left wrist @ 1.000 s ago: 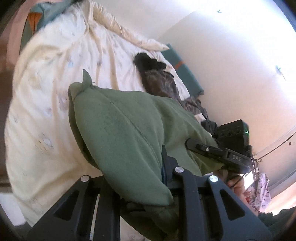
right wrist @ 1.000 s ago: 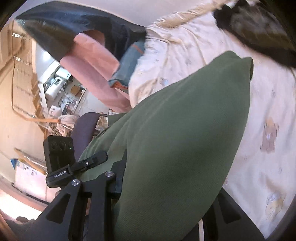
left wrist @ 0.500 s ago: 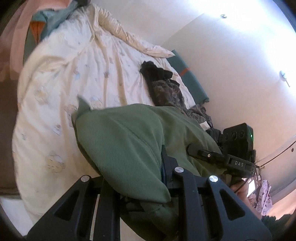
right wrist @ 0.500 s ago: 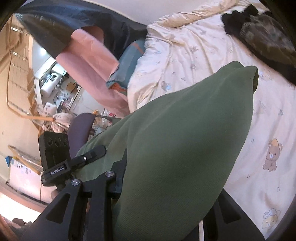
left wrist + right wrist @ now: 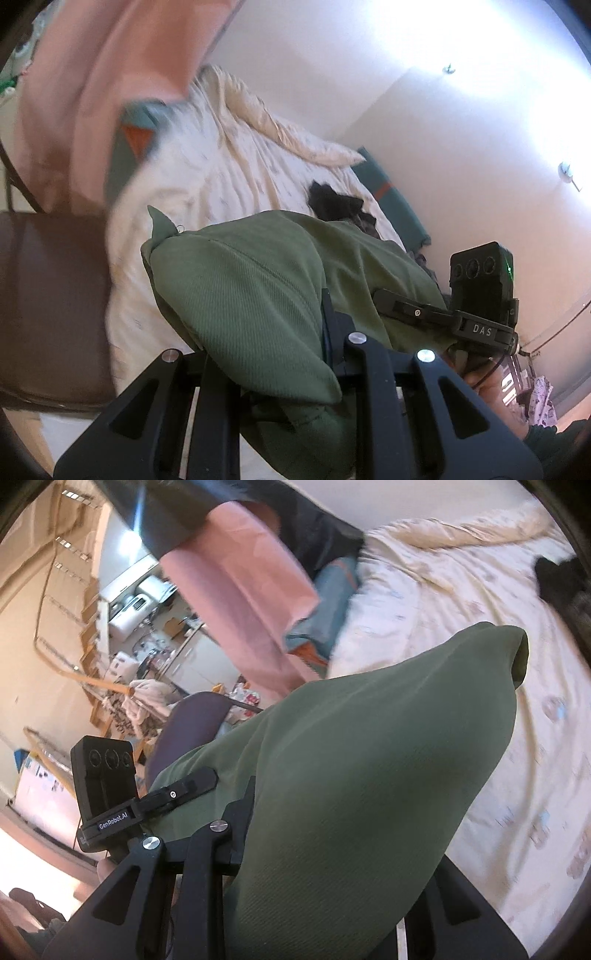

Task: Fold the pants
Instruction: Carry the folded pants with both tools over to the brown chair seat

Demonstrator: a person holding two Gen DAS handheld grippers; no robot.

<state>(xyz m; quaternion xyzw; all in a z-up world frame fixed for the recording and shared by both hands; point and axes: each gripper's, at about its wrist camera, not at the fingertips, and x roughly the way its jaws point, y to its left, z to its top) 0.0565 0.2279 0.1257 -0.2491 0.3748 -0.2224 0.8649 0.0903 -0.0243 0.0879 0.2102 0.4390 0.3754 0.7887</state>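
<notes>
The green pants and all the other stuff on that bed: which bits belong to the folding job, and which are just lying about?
In the job:
- green pants
- left gripper, clamped on them
- right gripper, clamped on them

Lying about:
- cream quilt
- dark clothes pile
- pink cloth
- brown chair

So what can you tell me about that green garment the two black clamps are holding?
The green pants look like soft, finely ribbed knit, olive in colour, with a stitched seam visible. They are bunched and draped, lifted over the cream bedspread. The left gripper and right gripper each pinch a fold; fabric hides the fingertips. A rounded end points toward the bed.
</notes>
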